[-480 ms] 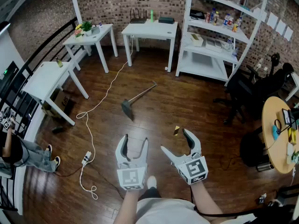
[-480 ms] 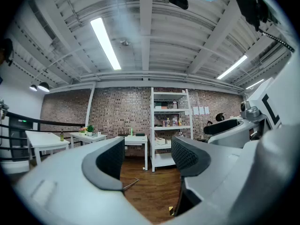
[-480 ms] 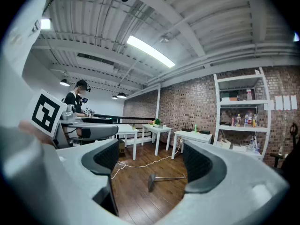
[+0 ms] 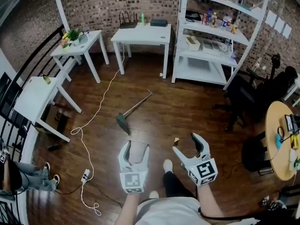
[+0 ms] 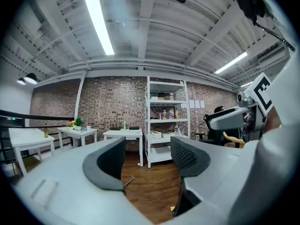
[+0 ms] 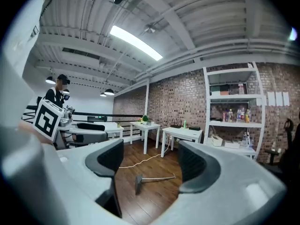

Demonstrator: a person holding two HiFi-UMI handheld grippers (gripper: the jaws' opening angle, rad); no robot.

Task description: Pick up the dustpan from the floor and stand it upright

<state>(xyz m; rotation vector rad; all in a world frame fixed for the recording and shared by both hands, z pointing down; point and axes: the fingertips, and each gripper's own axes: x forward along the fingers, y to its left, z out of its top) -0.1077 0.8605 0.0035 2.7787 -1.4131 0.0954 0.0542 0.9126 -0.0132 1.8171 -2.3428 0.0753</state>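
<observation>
The dustpan [image 4: 123, 122] lies flat on the wood floor [image 4: 154, 116], ahead of both grippers; one white cable [image 4: 101, 104] runs just left of it; three white tables [image 4: 140, 33] and one shelving unit [image 4: 220, 29] stand beyond; left gripper [image 4: 136, 146] and right gripper [image 4: 186, 143] hover with jaws apart, nothing between them.

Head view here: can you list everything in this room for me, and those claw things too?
dustpan: one, dark, long handle, lying flat on the floor mid-room
tables: three, white, left and back walls
potted plant: one, green, far-left table
shelf unit: one, white, back right, holding bottles and boxes
round table: one, yellow-tan, right edge
office chairs: black, right side, count unclear
cable: one, white, trailing across the floor
another person: one, in jeans, left edge
left gripper: one, grey, open, empty
right gripper: one, grey, open, empty
</observation>
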